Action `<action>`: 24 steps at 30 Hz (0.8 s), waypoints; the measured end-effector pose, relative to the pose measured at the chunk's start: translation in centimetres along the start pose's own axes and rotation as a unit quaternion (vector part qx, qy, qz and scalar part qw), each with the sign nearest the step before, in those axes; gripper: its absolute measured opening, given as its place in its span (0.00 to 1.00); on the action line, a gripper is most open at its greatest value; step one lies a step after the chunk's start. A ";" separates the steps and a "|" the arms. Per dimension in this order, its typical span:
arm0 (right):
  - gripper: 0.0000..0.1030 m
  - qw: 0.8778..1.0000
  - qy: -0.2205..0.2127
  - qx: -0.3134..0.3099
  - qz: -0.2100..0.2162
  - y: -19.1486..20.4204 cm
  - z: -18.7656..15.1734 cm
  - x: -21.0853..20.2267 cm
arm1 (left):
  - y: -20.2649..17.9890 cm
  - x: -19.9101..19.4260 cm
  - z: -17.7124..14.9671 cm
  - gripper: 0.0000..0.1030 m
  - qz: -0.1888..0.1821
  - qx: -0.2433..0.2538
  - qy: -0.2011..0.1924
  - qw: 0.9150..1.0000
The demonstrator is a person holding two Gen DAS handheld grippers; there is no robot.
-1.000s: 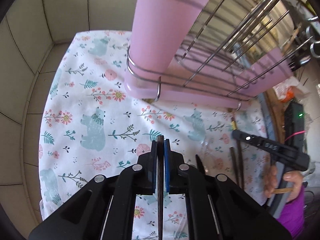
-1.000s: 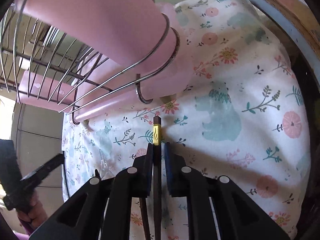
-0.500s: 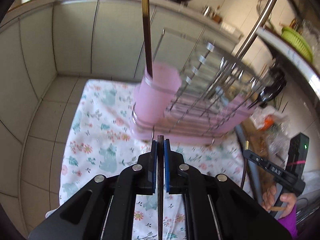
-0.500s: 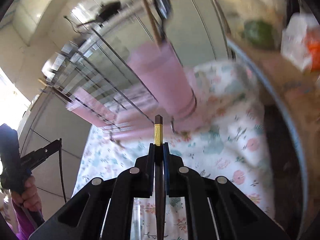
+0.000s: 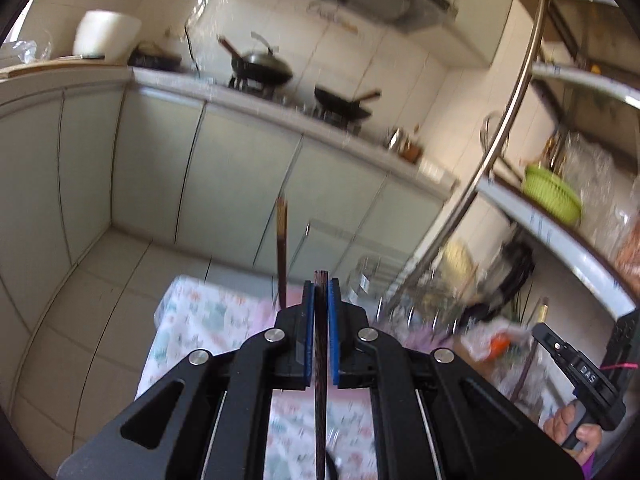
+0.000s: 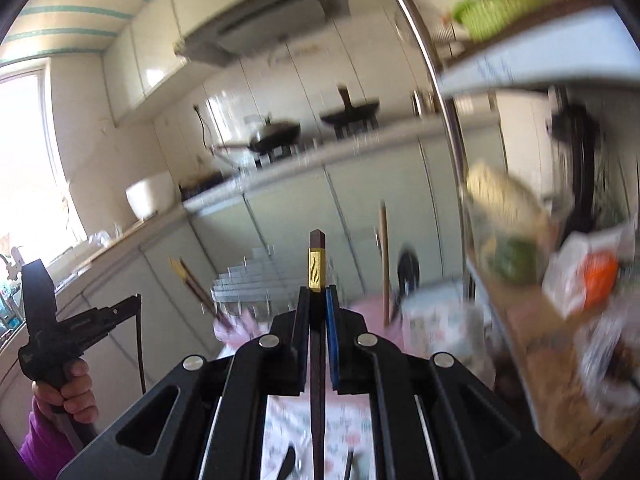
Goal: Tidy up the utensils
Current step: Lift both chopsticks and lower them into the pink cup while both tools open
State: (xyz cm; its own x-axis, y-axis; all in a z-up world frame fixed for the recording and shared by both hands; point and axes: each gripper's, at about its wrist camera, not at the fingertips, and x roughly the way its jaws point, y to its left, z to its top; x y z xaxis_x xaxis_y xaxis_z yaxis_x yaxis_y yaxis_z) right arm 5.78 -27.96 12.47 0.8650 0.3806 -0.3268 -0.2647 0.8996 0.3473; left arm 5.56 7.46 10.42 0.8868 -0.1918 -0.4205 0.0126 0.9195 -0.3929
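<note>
My left gripper is shut on a dark wooden chopstick that runs back between its pads. My right gripper is shut on a dark chopstick with a gold band. Both are raised high above the floral-cloth table. A chopstick stands upright beyond the left gripper, its base hidden behind the fingers. The pink and wire dish rack shows blurred in the right wrist view, with a wooden utensil standing in it. The right gripper also shows at the right edge of the left wrist view.
Kitchen cabinets and a counter with woks on a stove lie behind. A metal shelf with a green basket stands to the right. Dark utensils lie on the cloth below the right gripper.
Both grippers have swung up and away from the table, each still holding its chopstick. The view has gone from the pink rack close up to the kitchen counter and cabinets.
</note>
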 end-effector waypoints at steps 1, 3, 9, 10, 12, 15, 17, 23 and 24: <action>0.07 1.000 -0.012 0.000 0.000 0.1 0.5 -0.2 | -0.3 0.1 0.7 0.05 0.000 -0.001 -0.017 1.000; 0.07 0.999 -0.044 0.000 -0.004 0.1 1.9 -0.3 | -1.0 0.3 1.8 0.05 0.001 0.002 -0.048 0.999; 0.07 0.990 -0.136 -0.018 -0.029 0.0 5.3 0.3 | -3.0 1.1 3.4 0.05 0.008 0.028 -0.125 0.992; 0.07 0.988 -0.149 -0.023 -0.034 0.0 5.5 0.6 | -3.2 1.2 3.5 0.05 0.010 0.033 -0.137 0.990; 0.07 0.983 -0.176 -0.034 -0.045 0.1 5.9 1.5 | -3.7 1.5 3.6 0.05 0.012 0.044 -0.156 0.987; 0.07 0.977 -0.197 -0.043 -0.062 -0.1 6.0 3.0 | -4.6 2.5 3.8 0.05 0.025 0.067 -0.188 0.980; 0.07 0.975 -0.206 -0.045 -0.071 -0.4 5.9 4.1 | -4.8 3.2 3.9 0.05 0.030 0.070 -0.195 0.978; 0.07 0.971 -0.217 -0.047 -0.093 -1.7 4.9 6.7 | -4.3 5.8 3.9 0.05 0.041 0.067 -0.209 0.975; 0.07 0.971 -0.217 -0.046 -0.091 -2.0 4.7 7.1 | -4.3 6.1 3.8 0.05 0.046 0.072 -0.214 0.973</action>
State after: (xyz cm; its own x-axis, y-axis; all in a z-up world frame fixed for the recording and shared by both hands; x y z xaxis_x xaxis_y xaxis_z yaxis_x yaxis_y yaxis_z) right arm 14.43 -28.05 13.63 0.9939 0.1053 0.0317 -0.1098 0.9665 0.2319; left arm 12.65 3.67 12.64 0.9980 0.0261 -0.0568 -0.0390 0.9703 -0.2387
